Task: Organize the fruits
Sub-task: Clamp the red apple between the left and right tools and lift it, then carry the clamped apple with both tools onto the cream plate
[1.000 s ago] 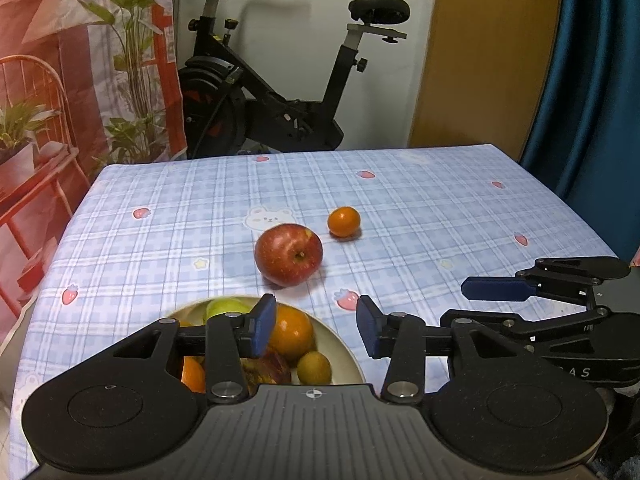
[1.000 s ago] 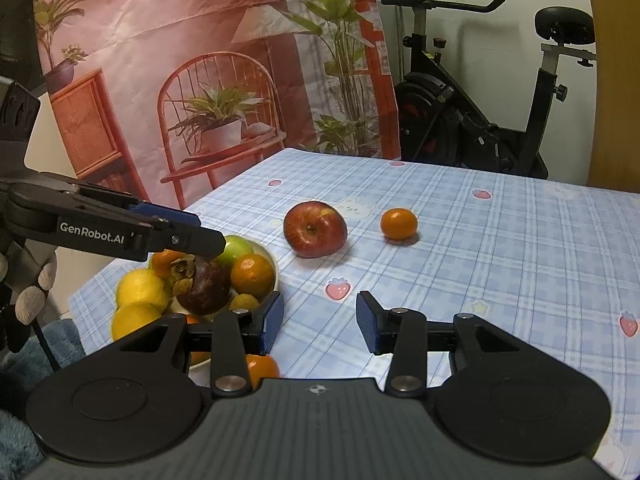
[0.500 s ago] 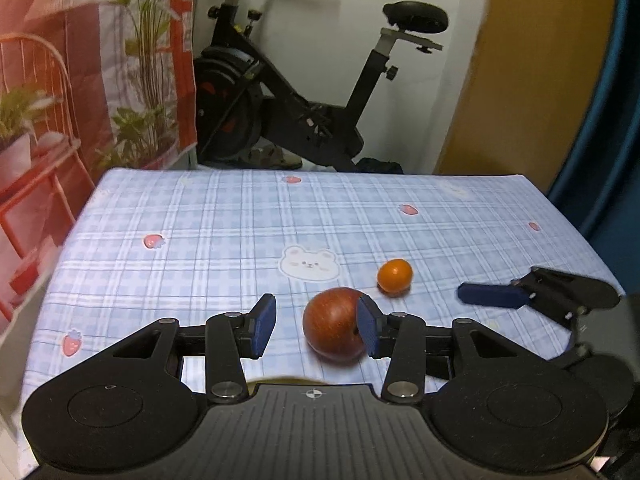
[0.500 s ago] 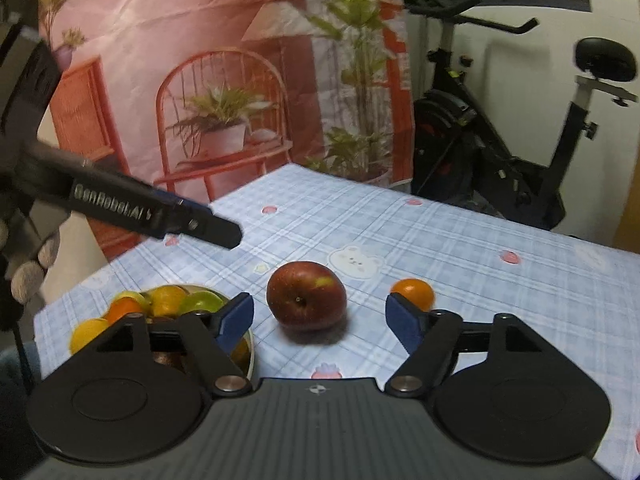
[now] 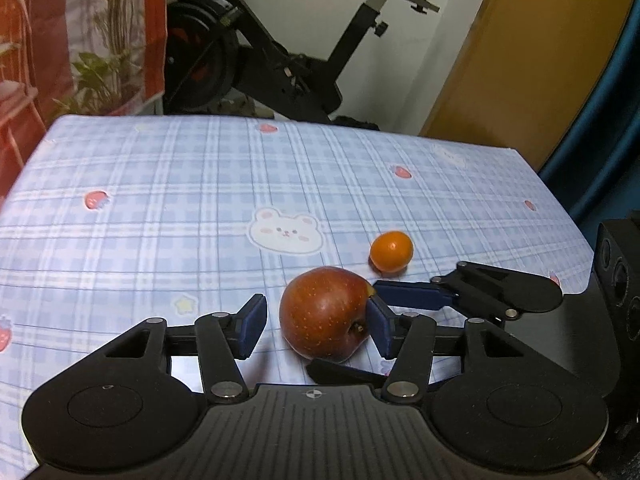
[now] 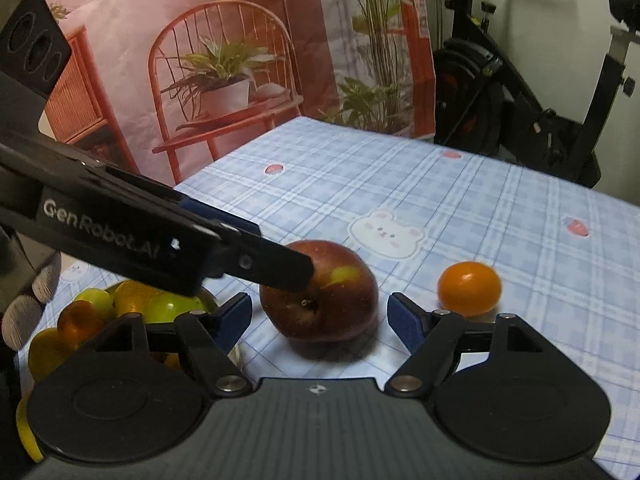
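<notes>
1. The apple (image 5: 326, 318) is dark red with small pale speckles. In the right wrist view it shows a yellow-green patch (image 6: 344, 274) and a dimple that faces the camera. It lies on the table (image 5: 160, 208), which is covered by a blue checked cloth with strawberry and bear prints.
2. The small orange (image 5: 391, 251) is round, smooth and bright. It rests on the cloth just beside the apple, on the far right side of it, and does not touch it.
3. Count on the cloth: one apple and one small orange. The bowl (image 6: 208, 296) at the near left holds more fruit, yellow, green and orange, but most of it is hidden, so I cannot count it.
4. The left gripper (image 5: 316, 326) points steeply down at the apple. Its jaws are opening. The apple is between them; the right pad (image 5: 378, 330) is at the skin of the apple, the left pad (image 5: 252, 326) stands clear of it.
5. The right gripper (image 6: 320, 320) points down less steeply, from the other side. Its jaws stand wide, with the apple between them and a gap on each side.
6. In the right wrist view a finger of the left gripper crosses in front of the apple.
7. A gloved hand (image 6: 30, 304) shows at the left edge of that view.
</notes>
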The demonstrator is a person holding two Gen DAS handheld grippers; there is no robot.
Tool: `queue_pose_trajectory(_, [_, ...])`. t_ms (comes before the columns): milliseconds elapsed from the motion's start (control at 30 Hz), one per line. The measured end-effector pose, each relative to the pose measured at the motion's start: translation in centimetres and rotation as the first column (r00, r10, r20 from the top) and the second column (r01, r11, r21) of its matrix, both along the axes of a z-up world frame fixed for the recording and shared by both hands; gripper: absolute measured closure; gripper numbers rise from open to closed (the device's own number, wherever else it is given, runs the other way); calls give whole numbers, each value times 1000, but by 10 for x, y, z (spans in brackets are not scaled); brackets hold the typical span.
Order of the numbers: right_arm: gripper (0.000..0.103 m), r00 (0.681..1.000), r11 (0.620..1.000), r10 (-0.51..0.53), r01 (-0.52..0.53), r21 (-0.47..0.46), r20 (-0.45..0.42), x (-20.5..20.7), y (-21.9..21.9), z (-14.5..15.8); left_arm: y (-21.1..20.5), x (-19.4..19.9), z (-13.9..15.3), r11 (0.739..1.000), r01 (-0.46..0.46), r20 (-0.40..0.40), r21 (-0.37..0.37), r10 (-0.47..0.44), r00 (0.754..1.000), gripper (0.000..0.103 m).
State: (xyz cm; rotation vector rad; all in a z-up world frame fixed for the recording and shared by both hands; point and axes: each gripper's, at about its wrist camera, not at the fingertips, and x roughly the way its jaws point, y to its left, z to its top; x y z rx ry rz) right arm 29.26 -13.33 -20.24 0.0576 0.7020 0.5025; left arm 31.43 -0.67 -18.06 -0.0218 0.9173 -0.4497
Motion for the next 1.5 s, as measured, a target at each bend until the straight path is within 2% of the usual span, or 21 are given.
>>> queue_pose_trajectory(300, [31,1000,1000,-9,10,24,-13,8,0,-7,0,10,-13,998,21,-32,-51,-23,999,45])
queue_pose_trajectory(600, [32,1000,1000,-12,12,22,-12,3,-1,1,2,5,-4,997,38,-22,-71,-40,999,47])
queue_pose_trajectory(1033, [32,996,999,25,-28,31,84,-36,20,56,21,-47,51,997,46,73,-57,-41,996,47])
queue_pose_trajectory(1500, [32,991,994,104,-107,26,89,-81,69,70,61,-101,57,998,9,64,-68,-4,998,48])
